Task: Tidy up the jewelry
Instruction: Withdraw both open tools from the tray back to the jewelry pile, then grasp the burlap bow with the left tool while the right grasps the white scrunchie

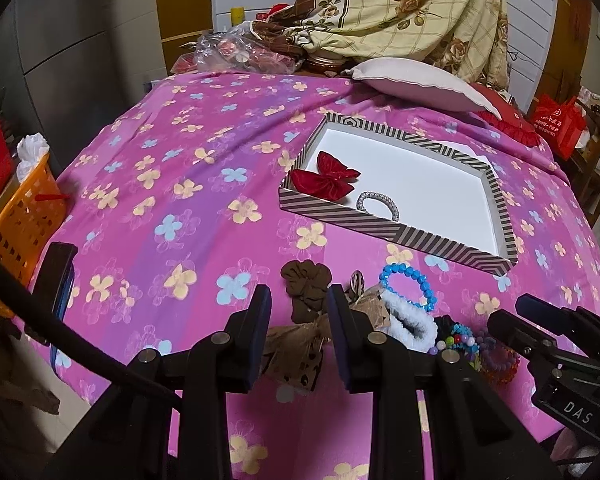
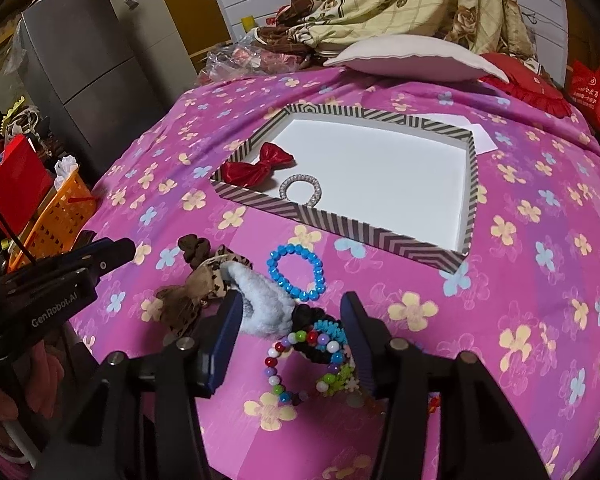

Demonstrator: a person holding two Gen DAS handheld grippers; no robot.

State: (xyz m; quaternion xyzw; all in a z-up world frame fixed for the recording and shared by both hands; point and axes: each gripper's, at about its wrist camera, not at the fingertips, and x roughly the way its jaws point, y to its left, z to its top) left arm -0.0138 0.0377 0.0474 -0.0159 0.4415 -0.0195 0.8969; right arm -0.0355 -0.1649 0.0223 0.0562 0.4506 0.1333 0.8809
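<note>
left tongs: released, nothing btwn; we see brown scrunchie just ahead.
right tongs: opening, nothing gripped; bead bracelets lie btwn prongs, white scrunchie at its left prong.
striped box: ahead of both, we judge right nearer.

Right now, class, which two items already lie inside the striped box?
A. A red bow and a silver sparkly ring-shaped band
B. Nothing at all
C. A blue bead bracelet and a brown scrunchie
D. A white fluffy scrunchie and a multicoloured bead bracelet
A: the red bow and the silver band lie on the white floor of the striped box, while the other pieces lie outside on the cloth.
</note>
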